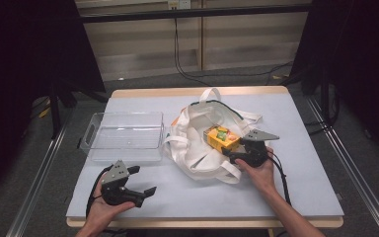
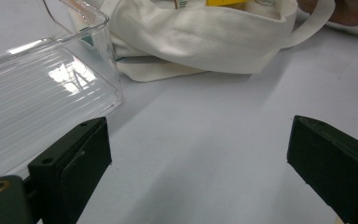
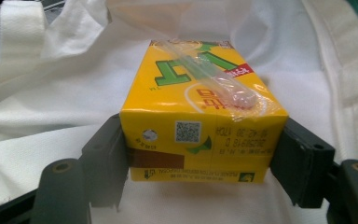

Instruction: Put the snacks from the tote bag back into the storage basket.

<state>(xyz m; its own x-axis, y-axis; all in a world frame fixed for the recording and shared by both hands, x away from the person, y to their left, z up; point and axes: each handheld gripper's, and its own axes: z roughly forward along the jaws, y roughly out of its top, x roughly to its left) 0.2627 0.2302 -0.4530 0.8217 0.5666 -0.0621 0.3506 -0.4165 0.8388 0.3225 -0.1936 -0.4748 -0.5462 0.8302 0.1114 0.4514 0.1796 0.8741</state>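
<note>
Pale table (image 1: pixel 296 163), right gripper (image 1: pixel 240 148) clamping yellow carton (image 1: pixel 221 138) — left gripper (image 1: pixel 143 180) wide, idle.

Your left gripper (image 1: pixel 140 181) rests low near the table's front edge, jaws wide apart. Your right gripper (image 1: pixel 237 148) reaches forward, jaws clamped on a load.

Your left gripper view chops off the clear tray (image 2: pixel 51 93) and the white bag's (image 2: pixel 200 42) top, heads up.
</note>
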